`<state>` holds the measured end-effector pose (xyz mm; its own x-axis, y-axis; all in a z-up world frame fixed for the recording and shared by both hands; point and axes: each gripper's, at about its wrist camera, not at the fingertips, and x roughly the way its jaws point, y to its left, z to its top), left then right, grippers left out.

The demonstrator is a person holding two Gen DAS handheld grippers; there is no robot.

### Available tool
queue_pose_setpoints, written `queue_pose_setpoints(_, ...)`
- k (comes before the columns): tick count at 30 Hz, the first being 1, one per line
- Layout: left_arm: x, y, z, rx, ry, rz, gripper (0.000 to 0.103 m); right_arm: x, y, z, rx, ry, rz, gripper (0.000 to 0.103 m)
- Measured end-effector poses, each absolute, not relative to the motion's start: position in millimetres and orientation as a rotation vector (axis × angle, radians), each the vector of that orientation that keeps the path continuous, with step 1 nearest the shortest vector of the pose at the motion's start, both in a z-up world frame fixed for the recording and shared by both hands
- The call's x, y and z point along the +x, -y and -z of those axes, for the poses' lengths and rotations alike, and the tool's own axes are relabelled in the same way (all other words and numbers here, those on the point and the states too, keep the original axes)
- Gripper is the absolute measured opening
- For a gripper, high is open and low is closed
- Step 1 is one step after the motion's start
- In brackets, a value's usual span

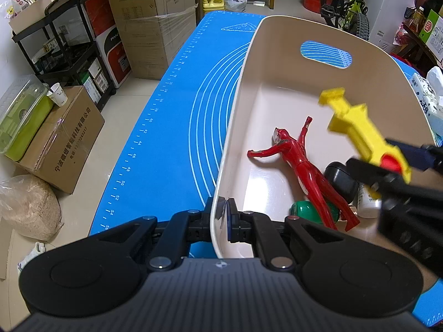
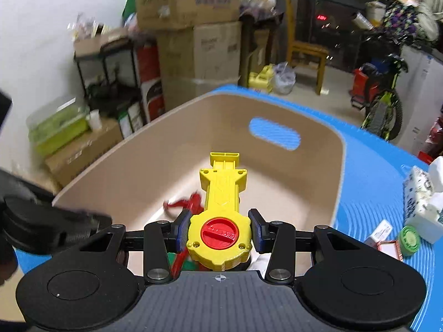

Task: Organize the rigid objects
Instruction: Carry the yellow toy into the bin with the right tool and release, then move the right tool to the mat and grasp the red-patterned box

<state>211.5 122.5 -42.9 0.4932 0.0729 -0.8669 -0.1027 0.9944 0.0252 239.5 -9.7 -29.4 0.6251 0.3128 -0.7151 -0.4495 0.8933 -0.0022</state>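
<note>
A beige plastic bin (image 1: 277, 63) stands on the blue mat (image 1: 166, 127). My left gripper (image 1: 224, 215) is shut on the bin's near rim. My right gripper (image 2: 220, 231) is shut on a yellow toy launcher (image 2: 221, 193) with a red knob and holds it above the bin's inside; the launcher also shows in the left wrist view (image 1: 360, 130). In the bin lie a red hero figure (image 1: 299, 166), a black object (image 1: 339, 178), a green object (image 1: 304, 210) and a white bottle (image 1: 366, 202). The bin also shows in the right wrist view (image 2: 318, 166).
On the mat right of the bin lie tissue packs (image 2: 423, 199), a green round lid (image 2: 409, 240) and a small red and white box (image 2: 383, 238). Cardboard boxes (image 1: 149, 27), a black shelf (image 1: 63, 55) and a bicycle (image 1: 351, 8) stand around the table.
</note>
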Motion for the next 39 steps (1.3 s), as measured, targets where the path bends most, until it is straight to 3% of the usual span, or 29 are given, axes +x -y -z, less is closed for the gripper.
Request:
queue_pose_setpoints(14,212,-121,44,-0.032,-1.05,-0.105,0.009,240,19,27,-0.172,-0.825,-0.442,0.052)
queue_pose_setpoints(16,212,-120,44,-0.033,-1.05,-0.104,0.009,239,26,19,-0.146,-0.791,-0.427,0.068)
queue_pose_setpoints(22,212,-121,44,-0.033,-1.05,-0.105,0.01,233,57,-15,-0.074,-0.657,-0.364,0.078)
queue_pose_setpoints(31,211,-122,43,-0.04,-1.051,-0.102,0.01,248,129,-14,0.004,-0.631,-0.21,0.086)
queue_pose_setpoints(34,211,-122,43,-0.039,-1.05,-0.103,0.01,255,151,-3,0.018,-0.655,-0.149,0.093)
queue_pose_setpoints(39,210,-122,43,-0.039,-1.051,-0.104,0.01,271,175,32,0.018,-0.742,-0.1,0.093)
